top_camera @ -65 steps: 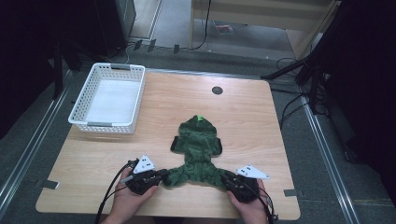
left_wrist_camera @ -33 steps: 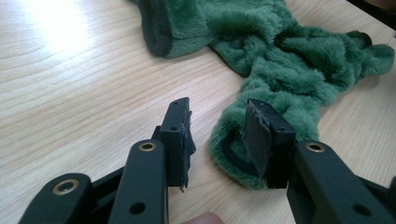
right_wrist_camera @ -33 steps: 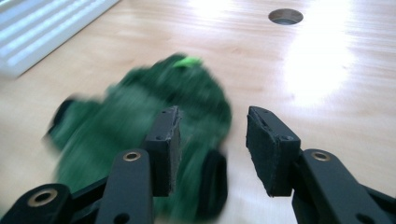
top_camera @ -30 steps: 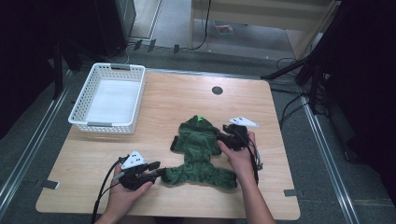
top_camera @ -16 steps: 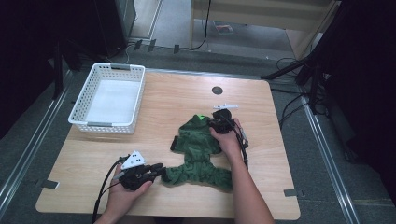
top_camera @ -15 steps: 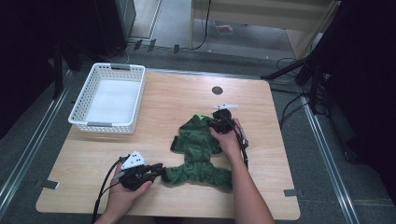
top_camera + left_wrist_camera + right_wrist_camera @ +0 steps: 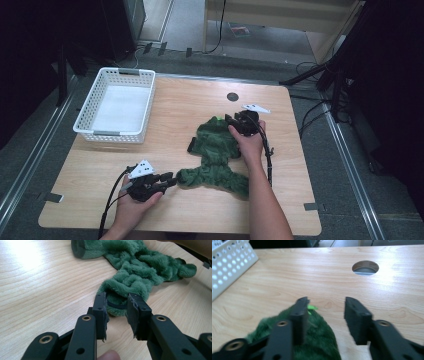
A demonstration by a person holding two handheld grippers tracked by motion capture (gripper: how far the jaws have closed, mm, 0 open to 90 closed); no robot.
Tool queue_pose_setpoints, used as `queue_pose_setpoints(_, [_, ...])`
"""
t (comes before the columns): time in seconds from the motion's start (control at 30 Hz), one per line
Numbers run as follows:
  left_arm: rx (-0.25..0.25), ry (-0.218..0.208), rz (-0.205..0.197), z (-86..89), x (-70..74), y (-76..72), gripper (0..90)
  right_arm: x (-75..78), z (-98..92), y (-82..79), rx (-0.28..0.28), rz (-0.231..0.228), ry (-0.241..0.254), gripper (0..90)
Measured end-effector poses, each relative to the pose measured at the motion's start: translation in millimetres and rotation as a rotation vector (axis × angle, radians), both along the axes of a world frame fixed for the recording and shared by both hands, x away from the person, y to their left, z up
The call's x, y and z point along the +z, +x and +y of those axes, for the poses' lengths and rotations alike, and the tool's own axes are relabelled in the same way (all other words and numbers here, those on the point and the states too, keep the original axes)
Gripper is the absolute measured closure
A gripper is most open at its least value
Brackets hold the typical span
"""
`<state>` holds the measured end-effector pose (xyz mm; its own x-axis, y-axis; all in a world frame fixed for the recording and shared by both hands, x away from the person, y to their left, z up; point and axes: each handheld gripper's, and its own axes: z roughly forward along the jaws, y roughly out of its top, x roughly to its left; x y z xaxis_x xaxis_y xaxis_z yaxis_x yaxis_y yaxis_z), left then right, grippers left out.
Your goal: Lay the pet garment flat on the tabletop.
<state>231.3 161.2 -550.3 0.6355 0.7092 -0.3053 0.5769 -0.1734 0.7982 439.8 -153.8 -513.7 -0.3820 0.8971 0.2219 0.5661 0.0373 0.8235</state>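
two grippers at opposite ends of a green fleece garment

two hand-held grippers sit at either end of a fuzzy green garment point(image 7: 216, 155) that lies spread on the wooden table point(image 7: 180, 115), right of its middle and toward the person's side. in the high view the left gripper point(image 7: 169, 178) lies low near the front edge, its jaws pointing right at the garment's lower left cuff. the left gripper view shows the left gripper's jaws spread apart, with a fold of green fleece point(image 7: 130, 287) sitting at their tips and in the gap between them; whether the pads touch the fabric cannot be told, and they are not pressed together on it. a fingertip point(image 7: 108, 355) peeks in at the bottom of that view.

the right gripper point(image 7: 231, 120) is at the garment's upper end, held in the person's right hand point(image 7: 248, 141), whose forearm crosses the garment's right side. in the right gripper view its jaws stand wide apart: one hangs over the fleece, beside a small bright green tag point(image 7: 312, 307), the other over bare wood. nothing is clamped between them.

a white perforated basket point(image 7: 117, 107) stands at the table's far left, well apart from the garment. a round cable hole point(image 7: 232, 96) sits in the tabletop beyond the right gripper. a short black strap point(image 7: 192, 145) sticks out at the garment's left side.
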Motion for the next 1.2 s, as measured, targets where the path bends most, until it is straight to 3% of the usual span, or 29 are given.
queue_pose_setpoints(0.13, [-0.015, 0.007, -0.004, -1.6, -0.3, -1.9, 69.1, -7.9, 18.9, 5.3, 0.035, 0.060, -0.060, 70.7])
queue_pose_setpoints(0.2, [-0.014, 0.006, 0.001, -0.9, -1.3, -1.9, 69.0, -18.5, 30.0, 6.5, 0.062, 0.121, -0.156, 71.3])
queue_pose_setpoints(0.3, [-0.015, 0.003, 0.008, 0.1, -2.2, -0.7, 68.7, -23.5, 29.7, 6.2, 0.054, 0.142, -0.190, 71.1])
queue_pose_setpoints(0.4, [-0.015, 0.004, 0.014, -0.5, -2.9, -0.3, 68.1, -21.6, 23.6, 4.8, 0.051, 0.146, -0.150, 64.5])
queue_pose_setpoints(0.47, [-0.012, 0.003, 0.016, -0.7, -3.5, 0.6, 67.0, -15.3, 18.5, -1.1, 0.054, 0.111, -0.124, 58.7])
queue_pose_setpoints(0.67, [-0.002, -0.004, 0.016, -0.6, -2.6, 1.5, 64.4, -2.0, 0.2, -18.9, 0.038, 0.069, -0.064, 54.7])
queue_pose_setpoints(0.73, [0.000, -0.007, 0.015, 0.6, -1.8, 1.1, 62.6, 6.1, -13.0, -34.1, 0.031, 0.083, -0.058, 53.4])
queue_pose_setpoints(0.77, [0.000, -0.010, 0.015, 0.8, -1.9, 1.0, 62.6, 6.1, -13.0, -34.1, 0.031, 0.083, -0.058, 53.4])
queue_pose_setpoints(0.93, [-0.005, -0.005, 0.023, -0.5, -2.4, 2.2, 59.6, 14.8, -31.0, -66.2, 0.065, 0.064, -0.038, 51.8])
queue_pose_setpoints(1.07, [0.001, -0.002, 0.019, -2.0, -2.1, 1.4, 59.4, 16.6, -48.8, -95.7, 0.072, 0.039, -0.048, 50.8])
queue_pose_setpoints(1.2, [-0.005, 0.002, 0.011, -2.9, -2.0, 1.5, 59.6, 15.4, -60.2, -112.7, 0.076, 0.018, -0.056, 49.6])
